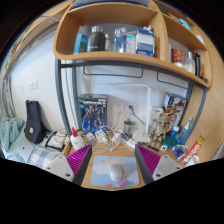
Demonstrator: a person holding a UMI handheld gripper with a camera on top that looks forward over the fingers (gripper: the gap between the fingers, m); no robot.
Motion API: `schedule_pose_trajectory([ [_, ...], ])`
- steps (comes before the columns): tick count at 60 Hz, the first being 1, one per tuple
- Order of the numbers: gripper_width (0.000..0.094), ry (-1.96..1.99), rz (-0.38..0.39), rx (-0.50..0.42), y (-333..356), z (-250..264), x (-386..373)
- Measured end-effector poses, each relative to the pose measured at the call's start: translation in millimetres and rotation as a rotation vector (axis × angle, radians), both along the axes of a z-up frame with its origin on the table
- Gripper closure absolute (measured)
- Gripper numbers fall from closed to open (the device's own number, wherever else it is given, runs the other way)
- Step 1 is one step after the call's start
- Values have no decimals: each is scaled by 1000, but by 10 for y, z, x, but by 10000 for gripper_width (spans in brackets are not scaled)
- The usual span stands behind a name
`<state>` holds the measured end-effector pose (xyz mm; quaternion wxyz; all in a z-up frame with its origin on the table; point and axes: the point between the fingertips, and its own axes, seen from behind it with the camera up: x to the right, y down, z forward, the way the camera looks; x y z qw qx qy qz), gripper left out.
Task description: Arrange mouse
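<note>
A white mouse [117,172] lies on a light blue mouse mat [114,170] with a coloured pattern, on the wooden desk [110,151]. My gripper [115,162] is open, its pink-padded fingers [80,160] spread to either side of the mat. The mouse sits between the fingers with wide gaps on both sides, touching neither.
Beyond the mat lie white cables [113,143] and a cluttered desk back. A box with a figure picture [92,112] stands at the wall. Bottles and a red item [192,152] stand at the right. A wooden shelf [120,55] with containers hangs above. A dark bag [34,122] is at the left.
</note>
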<state>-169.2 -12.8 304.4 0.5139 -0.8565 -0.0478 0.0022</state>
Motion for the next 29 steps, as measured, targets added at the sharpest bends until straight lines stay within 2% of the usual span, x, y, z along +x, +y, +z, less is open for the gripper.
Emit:
schedule_pose_trajectory([
  [11,75,17,-6,24,-244,253,0],
  [29,75,33,-39,-10,-376,82,16],
])
